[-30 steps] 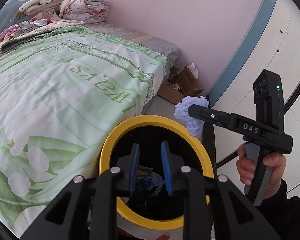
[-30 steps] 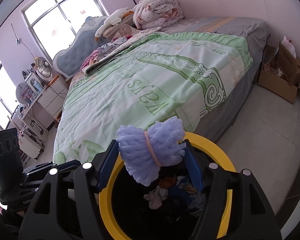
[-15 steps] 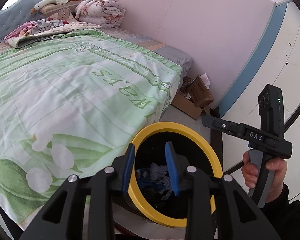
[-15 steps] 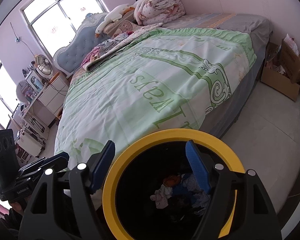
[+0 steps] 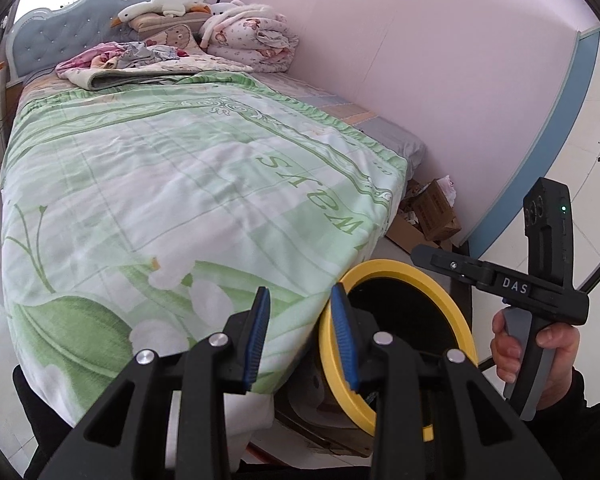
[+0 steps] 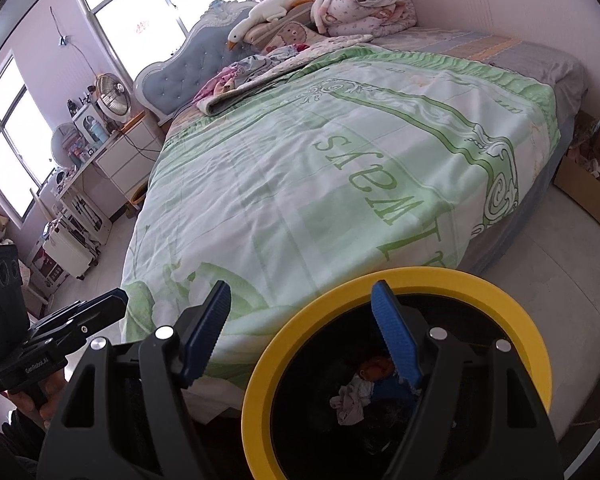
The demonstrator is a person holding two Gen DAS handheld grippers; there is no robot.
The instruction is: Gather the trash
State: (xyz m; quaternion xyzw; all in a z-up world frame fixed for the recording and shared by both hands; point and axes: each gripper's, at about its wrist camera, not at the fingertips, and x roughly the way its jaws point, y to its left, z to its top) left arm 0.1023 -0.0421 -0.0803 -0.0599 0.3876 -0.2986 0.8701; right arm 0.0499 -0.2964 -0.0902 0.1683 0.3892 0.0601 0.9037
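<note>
Left wrist view shows me my left gripper [image 5: 298, 334] with its blue pads a little apart and nothing between them, poised over the foot corner of the bed [image 5: 188, 184]. Just right of it sits the bin [image 5: 456, 300], its yellow rim against the bed's edge. My right hand [image 5: 540, 356] grips the handle of the other tool at the far right. Cardboard boxes [image 5: 428, 212] lie on the floor by the pink wall.

From the right wrist I see my right gripper [image 6: 302, 320] spread wide and empty, one pad over the green quilt [image 6: 340, 168], the other above the bin's mouth. Trash [image 6: 356, 394] lies at the bottom of the bin: crumpled pale, orange and blue scraps. A plush goose [image 6: 268, 10] and folded bedding rest by the headboard. A nightstand [image 6: 120, 152] stands beside the bed, under the window.
</note>
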